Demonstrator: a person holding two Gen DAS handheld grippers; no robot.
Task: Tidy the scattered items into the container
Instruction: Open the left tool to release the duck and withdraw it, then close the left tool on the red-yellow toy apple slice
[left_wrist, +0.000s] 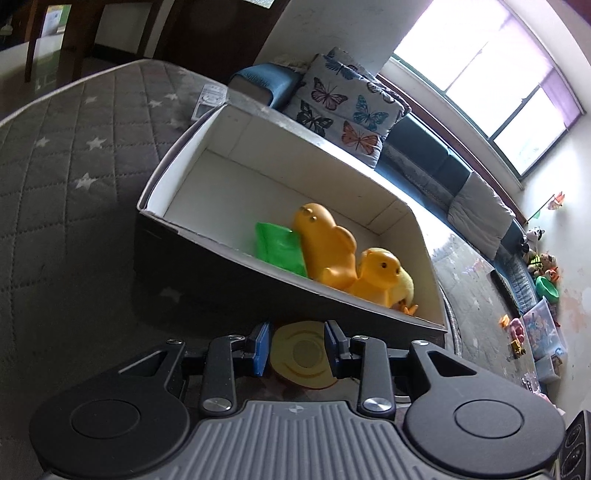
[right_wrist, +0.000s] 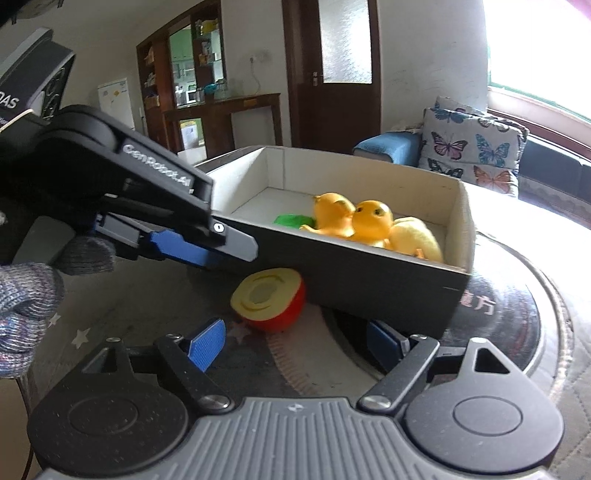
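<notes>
- I am holding the left gripper (left_wrist: 297, 349) open, its pads flanking the toy apple half (right_wrist: 269, 299) without touching.
- The apple half is lying beside the box (right_wrist: 369, 280), outside it.
- The right gripper (right_wrist: 299, 341) is hanging wide open, empty.
- Two orange toys (left_wrist: 325, 251) are lying inside the box.

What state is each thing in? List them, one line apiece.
Open black cardboard box with white inside: lidless, holding toys.
Two orange plastic duck toys: lying in the box, touching.
Green plastic packet: in the box, beside a duck.
Halved red toy apple with yellow face: outside, against the box wall.
Left tongs: open, straddling the apple.
Right tongs: open, empty.
</notes>
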